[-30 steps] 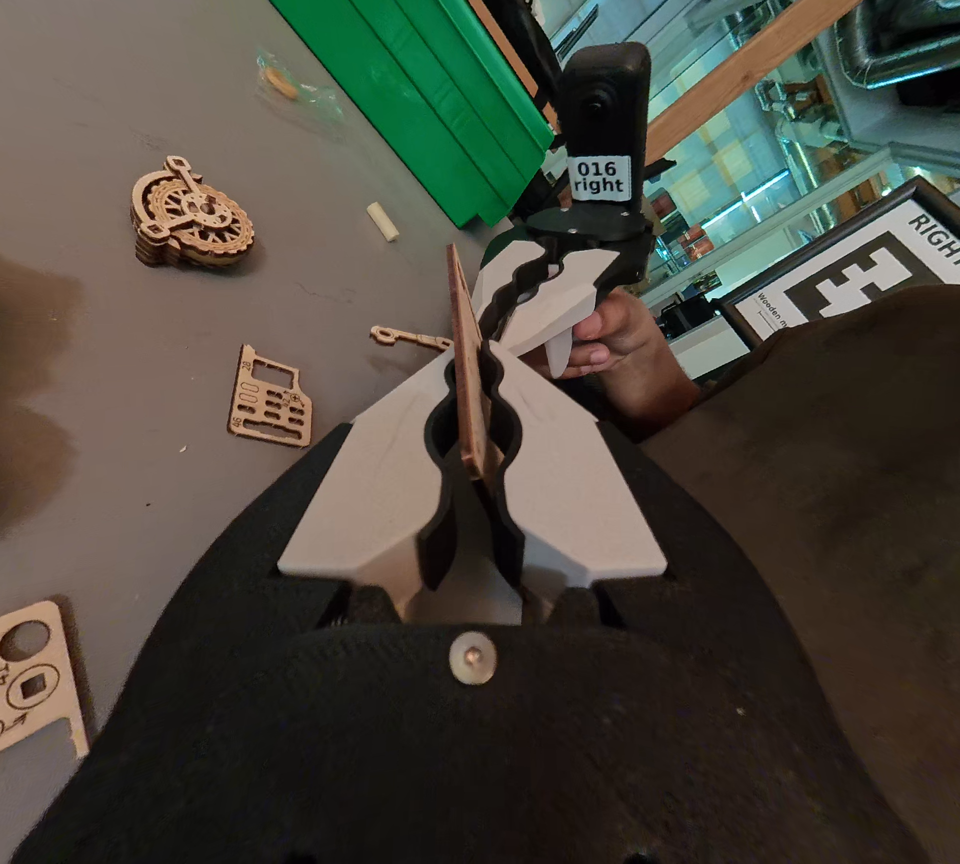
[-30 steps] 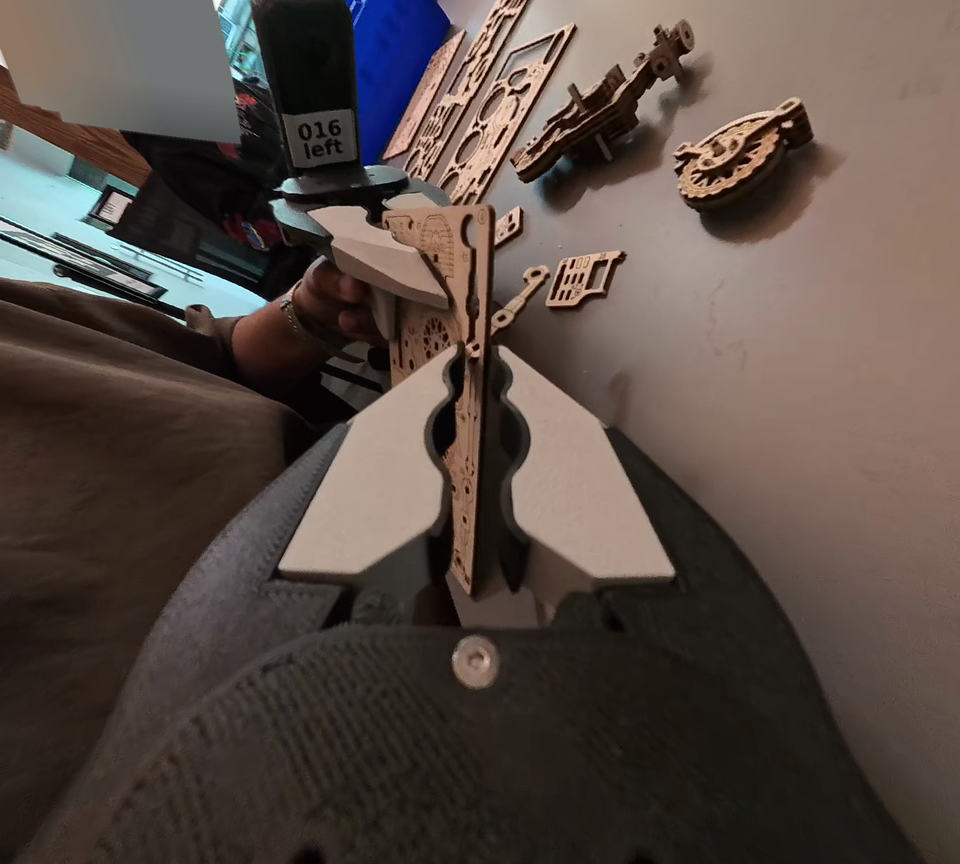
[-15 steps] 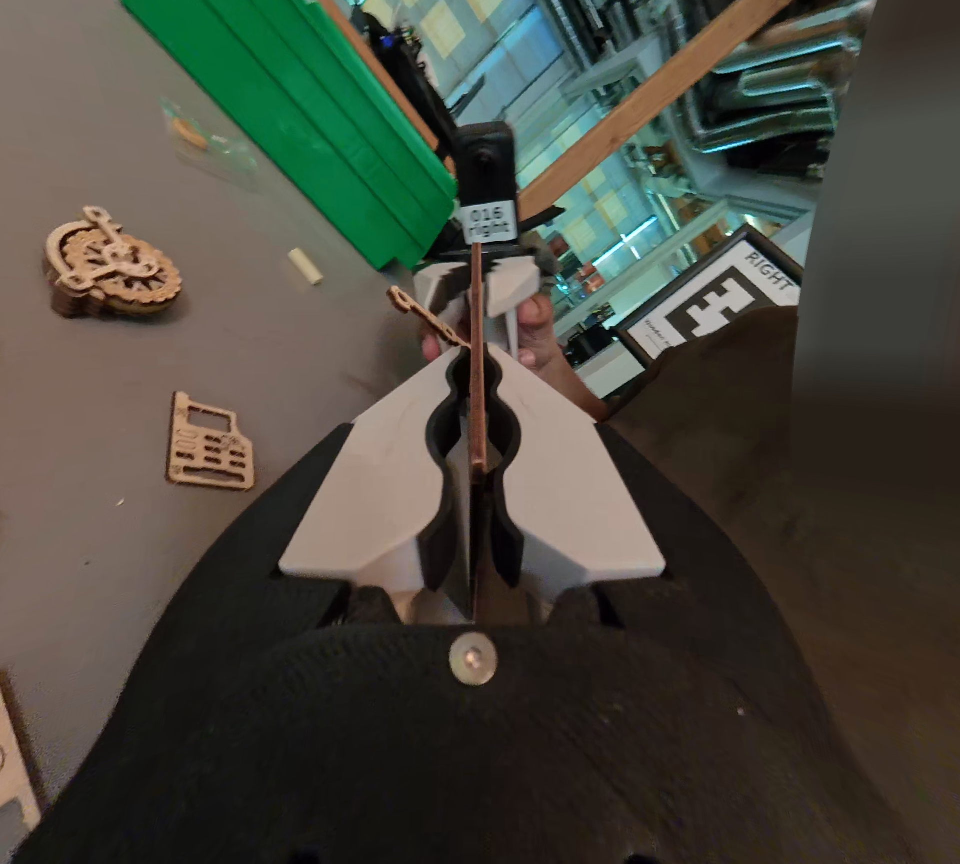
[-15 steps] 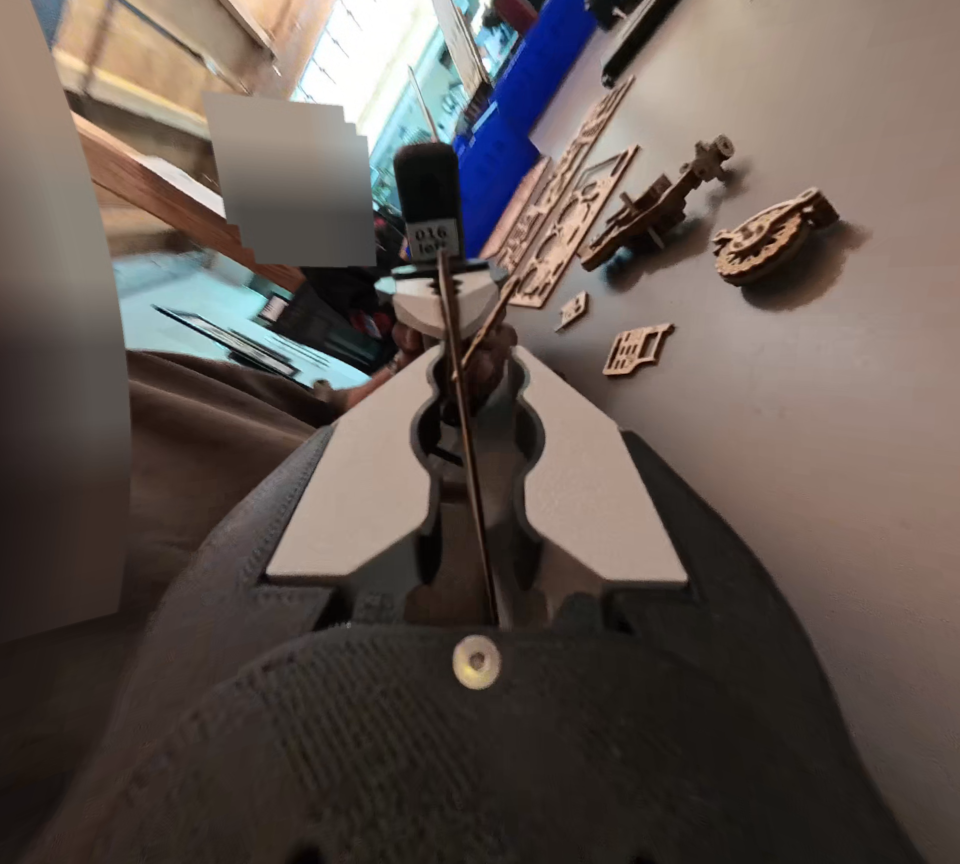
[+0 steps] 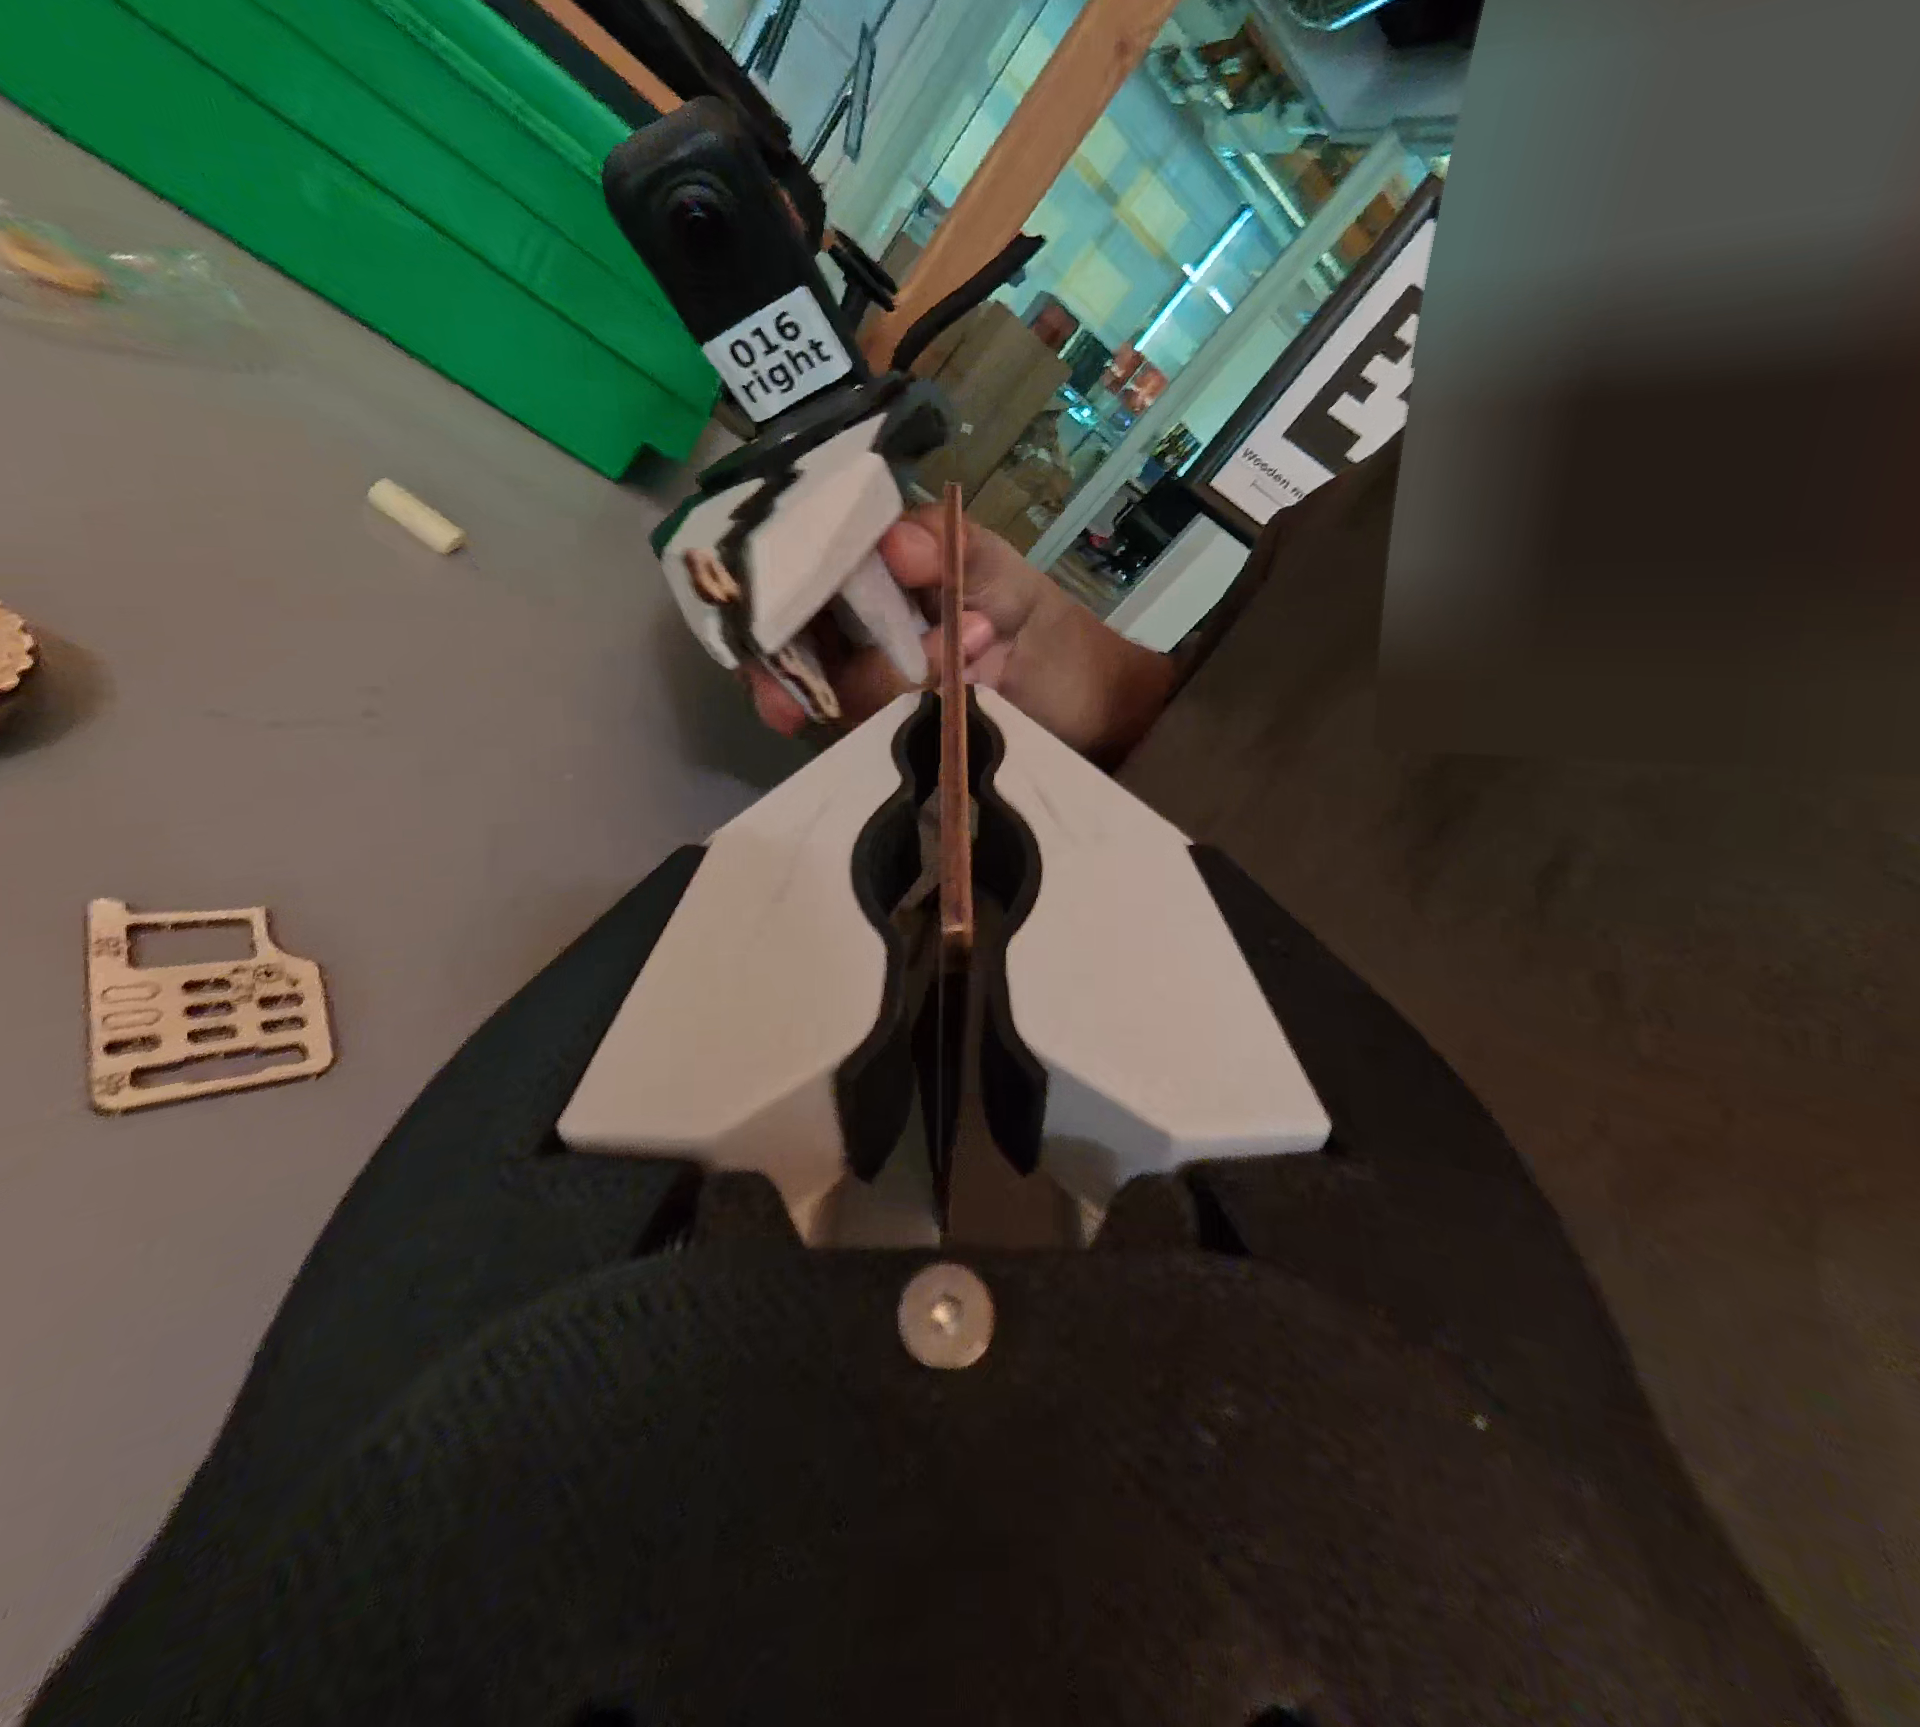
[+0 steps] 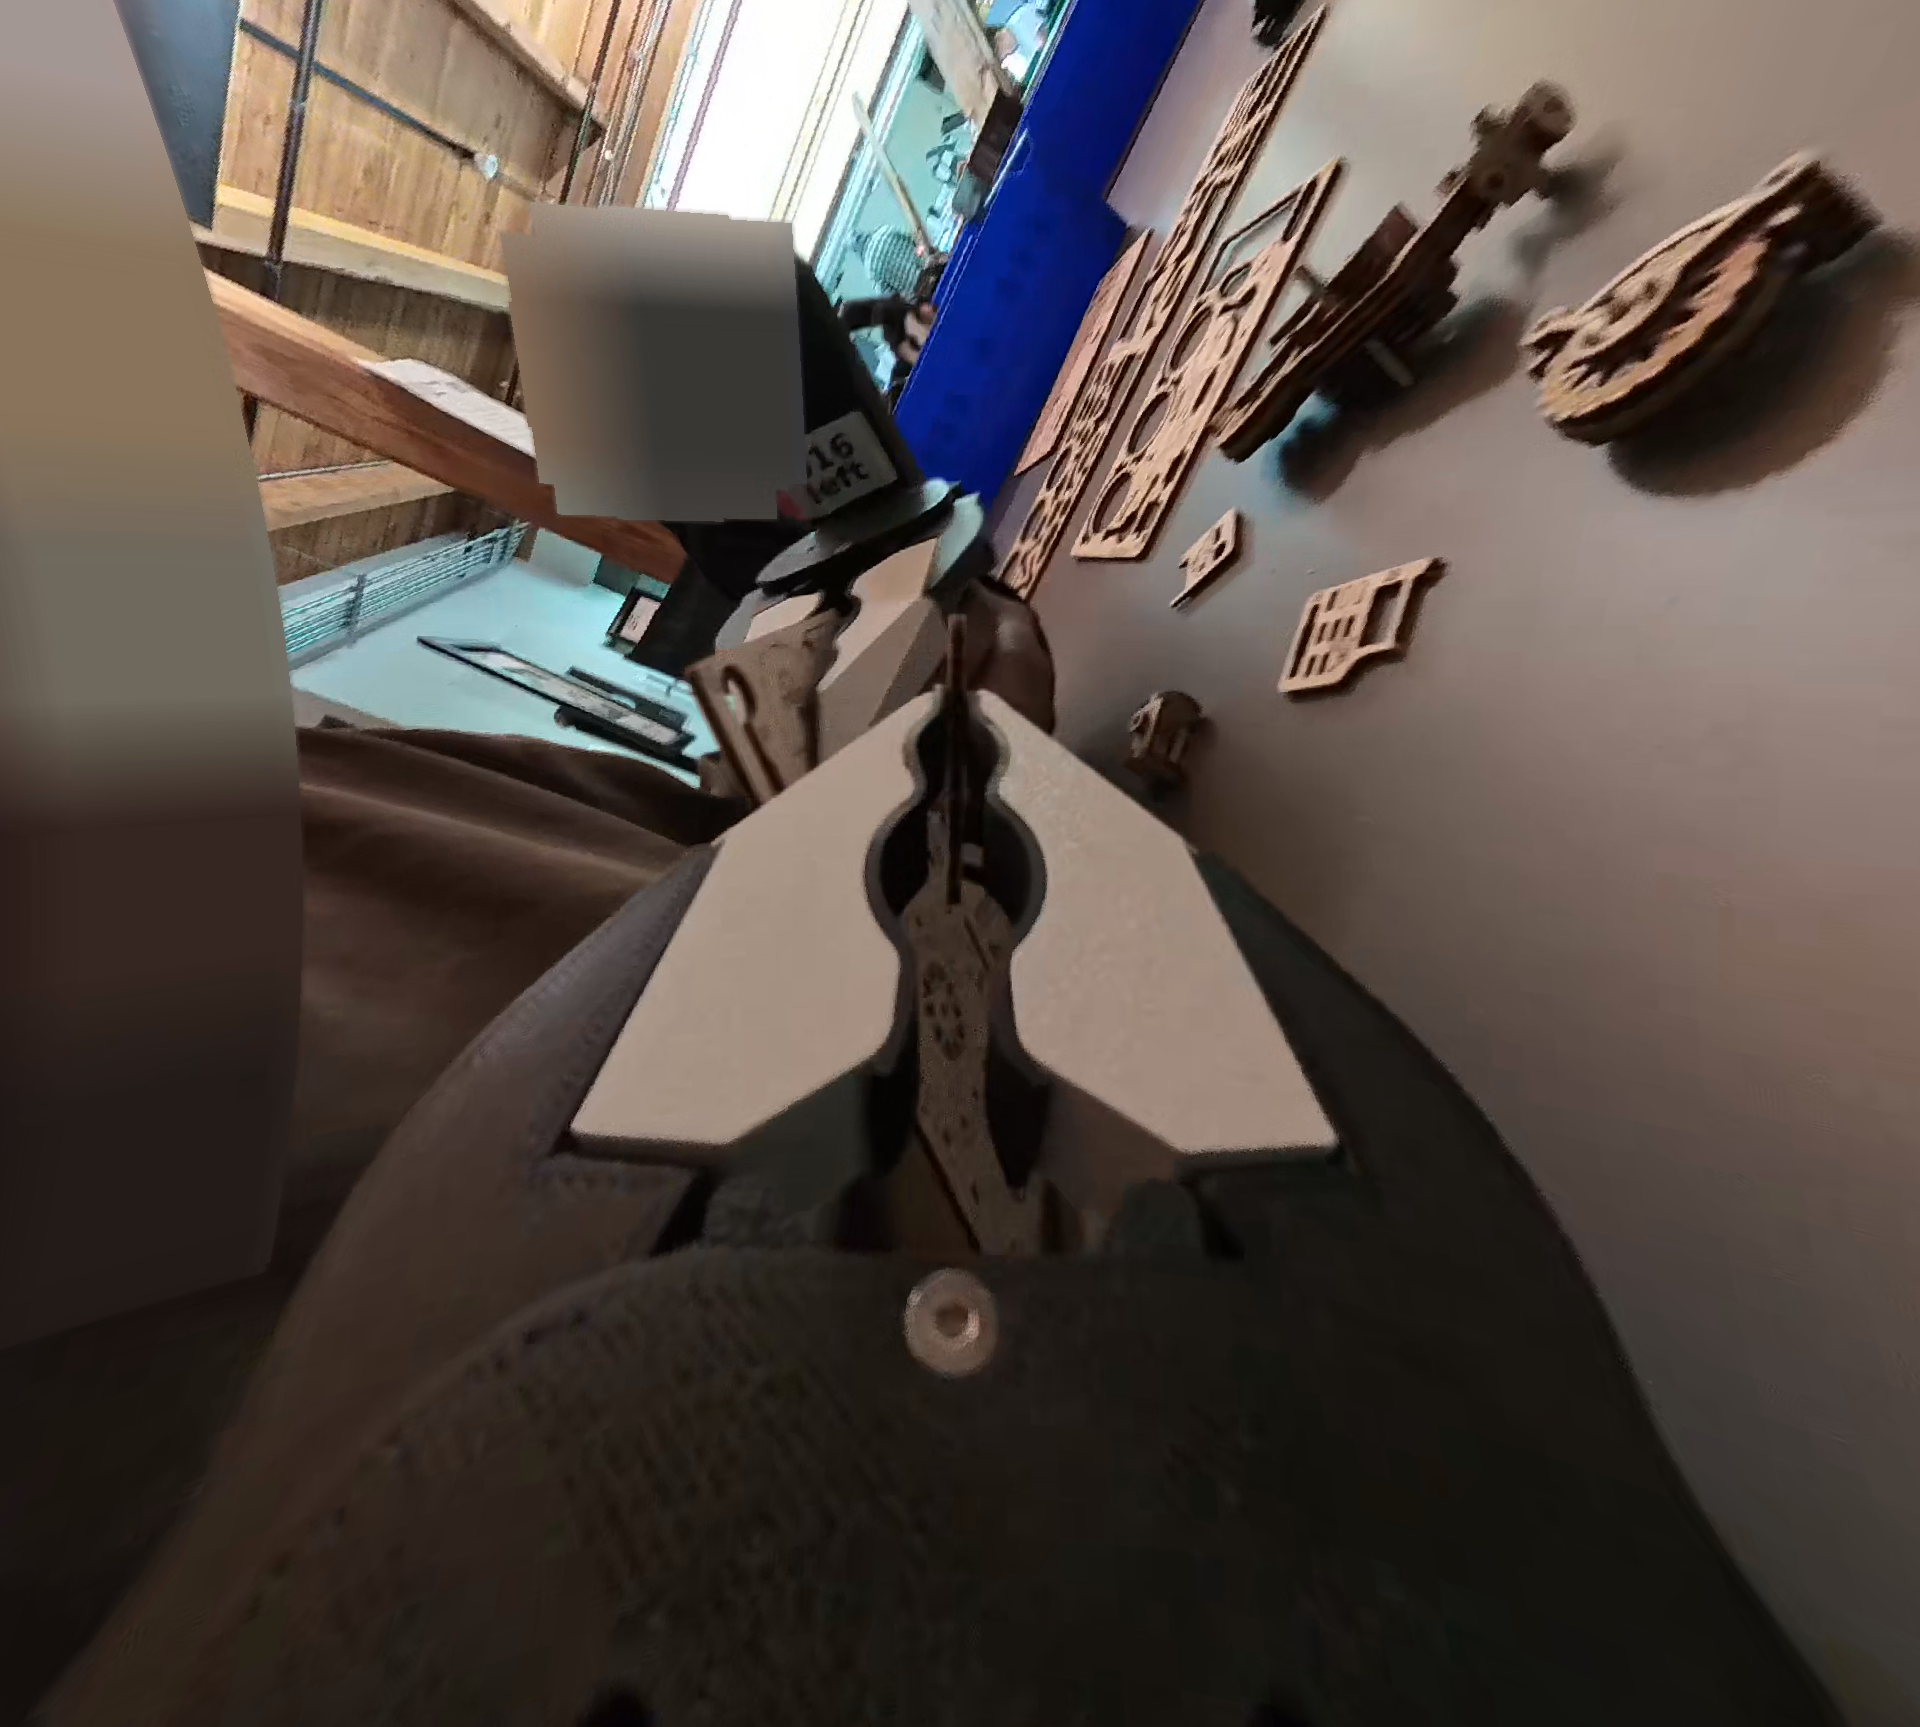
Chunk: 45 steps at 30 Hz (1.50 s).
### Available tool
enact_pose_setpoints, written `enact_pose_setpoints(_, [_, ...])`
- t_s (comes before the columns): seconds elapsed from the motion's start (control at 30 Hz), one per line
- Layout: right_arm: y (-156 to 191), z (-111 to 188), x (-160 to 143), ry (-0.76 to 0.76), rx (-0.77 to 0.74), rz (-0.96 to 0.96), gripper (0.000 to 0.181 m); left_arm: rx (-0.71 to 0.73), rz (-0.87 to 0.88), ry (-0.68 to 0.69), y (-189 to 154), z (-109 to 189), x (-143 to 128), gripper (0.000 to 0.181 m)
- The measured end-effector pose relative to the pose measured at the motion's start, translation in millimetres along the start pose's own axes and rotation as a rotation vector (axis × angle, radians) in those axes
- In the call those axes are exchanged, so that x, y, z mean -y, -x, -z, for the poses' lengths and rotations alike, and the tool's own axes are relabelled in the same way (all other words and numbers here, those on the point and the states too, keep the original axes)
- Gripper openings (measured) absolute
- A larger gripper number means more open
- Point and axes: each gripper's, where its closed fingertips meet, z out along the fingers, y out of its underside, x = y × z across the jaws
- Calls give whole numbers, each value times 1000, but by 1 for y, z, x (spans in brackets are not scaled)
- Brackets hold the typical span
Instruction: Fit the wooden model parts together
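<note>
My left gripper is shut on a thin wooden plate, seen edge-on and held above the grey table. My right gripper is shut on a narrow engraved wooden piece. In the left wrist view the right gripper hangs just left of the plate's far end, with its wooden piece sticking out below. In the right wrist view the left gripper and its plate sit just beyond my fingertips, slightly to the left.
On the table lie a wheel assembly, a long assembly, cut-out sheets, a small slotted panel and a small block. A green crate and a blue crate stand at the back. Tip to tip, the grippers are about 4 cm apart.
The narrow key-like piece that lay on the table a second ago is now in my right gripper. Both grippers have swung around, and the right one has come close beside the plate.
</note>
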Motion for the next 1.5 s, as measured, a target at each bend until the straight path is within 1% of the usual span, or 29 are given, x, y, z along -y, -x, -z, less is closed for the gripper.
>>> enact_pose_setpoints(0.1, [-2,10,13,-62,-8,-1,0,-8,3,-8,-2,0,1,0])
enact_pose_setpoints(0.2, [-5,14,18,-84,-32,22,0,-21,22,-30,-2,4,6,0])
enact_pose_setpoints(0.27, [-7,15,21,-97,-53,43,0,-15,35,-51,-2,10,14,0])
enact_pose_setpoints(0.33, [-9,17,22,-102,-79,67,0,30,53,-55,1,24,26,0])
enact_pose_setpoints(0.4, [-11,18,23,-101,-102,90,0,121,87,-7,9,50,36,0])
enact_pose_setpoints(0.43, [-12,18,22,-99,-108,97,0,193,110,19,16,70,41,0])
enact_pose_setpoints(0.5, [-13,17,21,-94,-110,101,0,320,175,40,25,116,50,0])
enact_pose_setpoints(0.57, [-13,16,20,-94,-108,97,0,366,219,22,23,159,54,0])
enact_pose_setpoints(0.6, [-14,16,20,-94,-110,96,0,366,225,13,20,177,53,0])
enact_pose_setpoints(0.67, [-17,15,19,-92,-118,97,0,383,267,7,23,208,42,0])
enact_pose_setpoints(0.77, [-18,13,17,-85,-125,99,0,410,330,28,34,239,17,0])
enact_pose_setpoints(0.87, [-20,11,15,-71,-134,109,0,393,371,67,40,245,1,0])
enact_pose_setpoints(0.97, [-21,9,12,-60,-144,118,0,505,394,100,61,246,-7,3])
enact_pose_setpoints(1.1, [-21,7,10,-53,-134,110,0,648,387,156,79,251,-15,18])
enact_pose_setpoints(1.2, [-21,6,8,-46,-127,105,0,750,357,200,86,258,-17,36])
enact_pose_setpoints(1.4, [-21,5,7,-41,-126,103,0,979,241,239,95,276,-4,74])
enact_pose_setpoints(1.47, [-21,5,7,-41,-127,104,0,1056,189,204,97,283,8,76])
enact_pose_setpoints(1.5, [-21,5,7,-40,-130,107,0,1067,162,163,95,282,19,76])
